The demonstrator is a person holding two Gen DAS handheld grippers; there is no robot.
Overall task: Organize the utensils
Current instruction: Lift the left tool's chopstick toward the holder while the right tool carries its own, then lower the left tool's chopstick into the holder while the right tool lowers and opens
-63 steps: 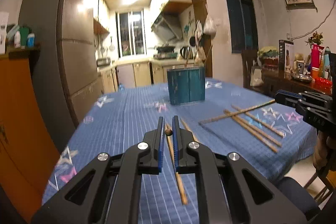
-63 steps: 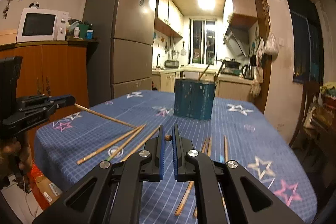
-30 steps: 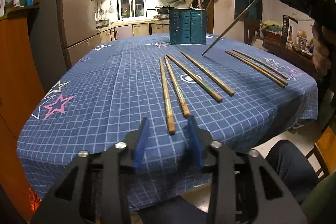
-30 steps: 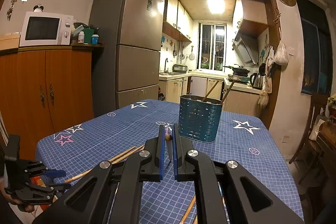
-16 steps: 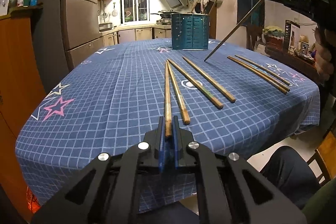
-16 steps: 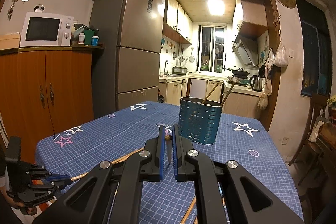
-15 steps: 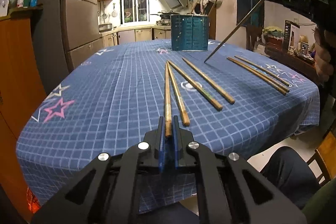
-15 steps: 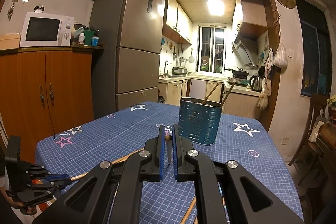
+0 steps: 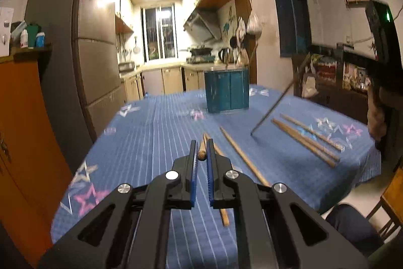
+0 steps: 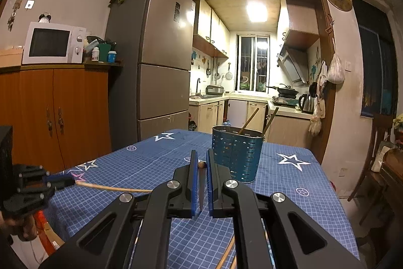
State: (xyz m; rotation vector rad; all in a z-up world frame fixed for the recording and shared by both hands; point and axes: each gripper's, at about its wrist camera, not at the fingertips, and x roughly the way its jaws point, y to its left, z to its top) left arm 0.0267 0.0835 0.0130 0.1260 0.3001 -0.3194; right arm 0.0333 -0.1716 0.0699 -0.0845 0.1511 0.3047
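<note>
My left gripper (image 9: pixel 201 143) is shut on the thick end of a wooden chopstick (image 9: pixel 201 155), held above the blue star tablecloth (image 9: pixel 151 143); from the right wrist view the same gripper (image 10: pixel 68 180) holds that chopstick (image 10: pixel 113 187) nearly level. My right gripper (image 10: pixel 201 154) is shut on a thin dark chopstick (image 10: pixel 200 193) that slants down to the cloth, its shaft (image 9: pixel 272 110) showing at the right of the left wrist view. A blue perforated holder (image 10: pixel 236 155) stands at the table's far end with two chopsticks (image 10: pixel 248 121) in it.
Several loose chopsticks (image 9: pixel 241 155) lie on the cloth, a pair (image 9: pixel 302 140) toward the right edge. A fridge (image 10: pixel 161 67) and orange cabinet (image 10: pixel 63 117) stand left of the table, a sideboard (image 9: pixel 340 97) and a chair (image 9: pixel 393 201) to its right.
The left gripper closed on the near end of a chopstick on the table and raised it off the cloth. The right gripper kept still with its chopstick.
</note>
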